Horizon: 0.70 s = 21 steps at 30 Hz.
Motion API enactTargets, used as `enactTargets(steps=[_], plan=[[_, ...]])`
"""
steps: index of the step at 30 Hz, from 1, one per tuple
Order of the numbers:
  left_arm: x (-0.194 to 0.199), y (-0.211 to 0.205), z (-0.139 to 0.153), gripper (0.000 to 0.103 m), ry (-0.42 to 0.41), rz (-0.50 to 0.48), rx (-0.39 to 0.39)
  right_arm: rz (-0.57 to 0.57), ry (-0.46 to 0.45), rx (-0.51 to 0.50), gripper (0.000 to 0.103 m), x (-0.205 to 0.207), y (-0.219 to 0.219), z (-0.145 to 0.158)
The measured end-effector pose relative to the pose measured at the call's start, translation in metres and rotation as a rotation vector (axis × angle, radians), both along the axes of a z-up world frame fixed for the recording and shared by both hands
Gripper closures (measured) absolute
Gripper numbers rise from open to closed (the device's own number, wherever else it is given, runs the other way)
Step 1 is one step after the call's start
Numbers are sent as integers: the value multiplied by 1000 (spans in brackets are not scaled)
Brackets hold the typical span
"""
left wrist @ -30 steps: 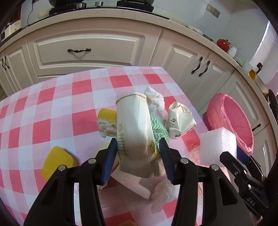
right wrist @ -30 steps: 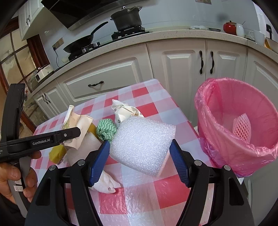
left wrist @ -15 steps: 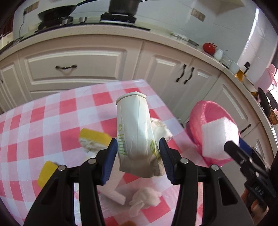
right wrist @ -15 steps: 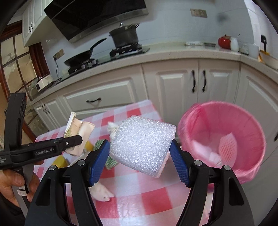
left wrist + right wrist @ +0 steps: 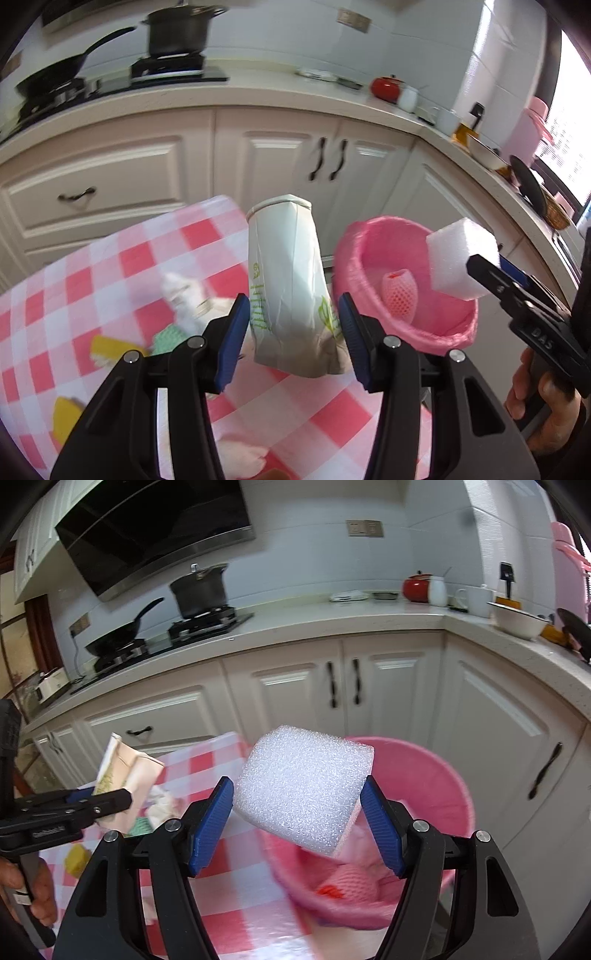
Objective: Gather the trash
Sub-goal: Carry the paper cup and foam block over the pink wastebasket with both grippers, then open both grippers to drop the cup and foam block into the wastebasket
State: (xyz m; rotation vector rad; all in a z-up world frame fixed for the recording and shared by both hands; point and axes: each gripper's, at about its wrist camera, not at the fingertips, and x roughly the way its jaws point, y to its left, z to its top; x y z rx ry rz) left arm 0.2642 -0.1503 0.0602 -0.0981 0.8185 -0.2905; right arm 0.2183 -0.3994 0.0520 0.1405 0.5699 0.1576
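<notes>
My left gripper (image 5: 291,332) is shut on a crumpled white paper cup (image 5: 288,280) and holds it in the air above the table's right end. My right gripper (image 5: 295,816) is shut on a white foam block (image 5: 303,786), held over the pink-lined trash bin (image 5: 436,760). The bin (image 5: 369,258) stands beside the table and holds a pink foam fruit net (image 5: 399,291). The foam block (image 5: 461,254) also shows in the left wrist view, over the bin's right rim. The cup (image 5: 125,775) shows in the right wrist view, at the left.
The table has a red and white checked cloth (image 5: 110,266). On it lie white tissues (image 5: 184,295), a green cloth (image 5: 166,339) and yellow sponges (image 5: 107,350). White kitchen cabinets (image 5: 332,686) stand behind, with a stove and pots above.
Both grippers have lifted off the table and swung right toward the pink bin, each keeping its load. The foam block now hangs over the bin.
</notes>
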Motion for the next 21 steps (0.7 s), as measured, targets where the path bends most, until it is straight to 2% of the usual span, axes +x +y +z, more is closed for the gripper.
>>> enactTargets(steps=[12,21], plan=[[28,-69,4,55,-12,-131,-21,-72,47,5,36,24,-53,-21],[46,-106,-7,54,27,-201,-66,-105,59,15,35,32,-73,-28]])
